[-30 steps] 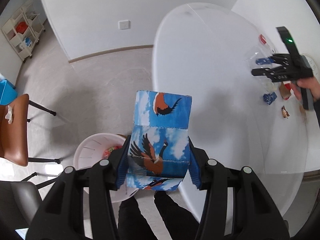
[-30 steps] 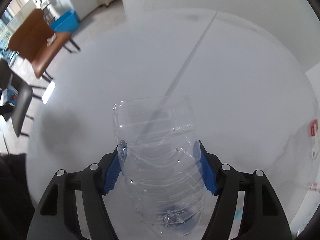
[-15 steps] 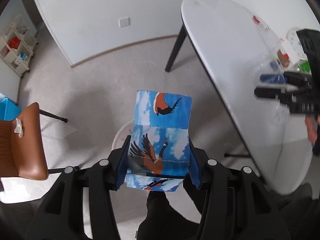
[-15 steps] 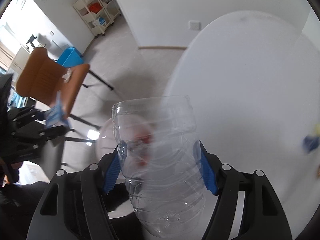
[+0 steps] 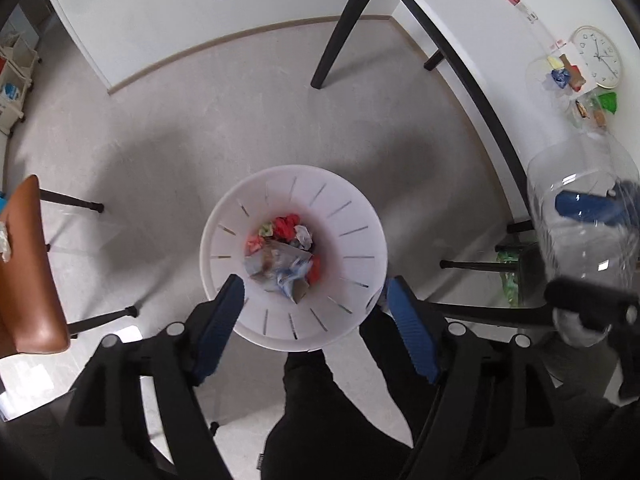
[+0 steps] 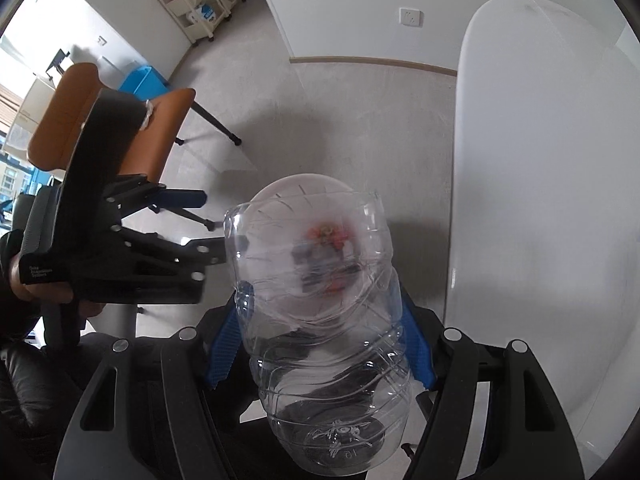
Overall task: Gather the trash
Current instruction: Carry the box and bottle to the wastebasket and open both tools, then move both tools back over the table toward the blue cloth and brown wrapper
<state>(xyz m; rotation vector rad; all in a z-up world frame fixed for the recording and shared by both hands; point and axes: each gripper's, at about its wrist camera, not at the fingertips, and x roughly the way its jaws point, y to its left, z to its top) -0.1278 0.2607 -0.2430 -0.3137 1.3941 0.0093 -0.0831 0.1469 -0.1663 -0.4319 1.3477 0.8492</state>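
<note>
Left claw: jaws apart, nothing between them. The bird-print box it was clamped on half a second ago is gone; a blue-and-grey crumpled piece on top of the pile in the bin looks like it, so I read that as dropped. The claw hangs right above the bin, which stands on the floor just in front of the person's legs.

Right claw: clamped on the clear bottle, pads squeezing its ribbed middle, open cut end pointing away. A second ago the bottle was over the desk; now it's off the edge, beside the left claw, with the bin visible through the plastic. Next drop looks like the bottle: needs to come over the rim before release, or it lands on the floor.

Farther out: more scraps on the desk by the clock, blue, red and green bits. So the task isn't done. Brown chair to the left, well apart from the bin.
</note>
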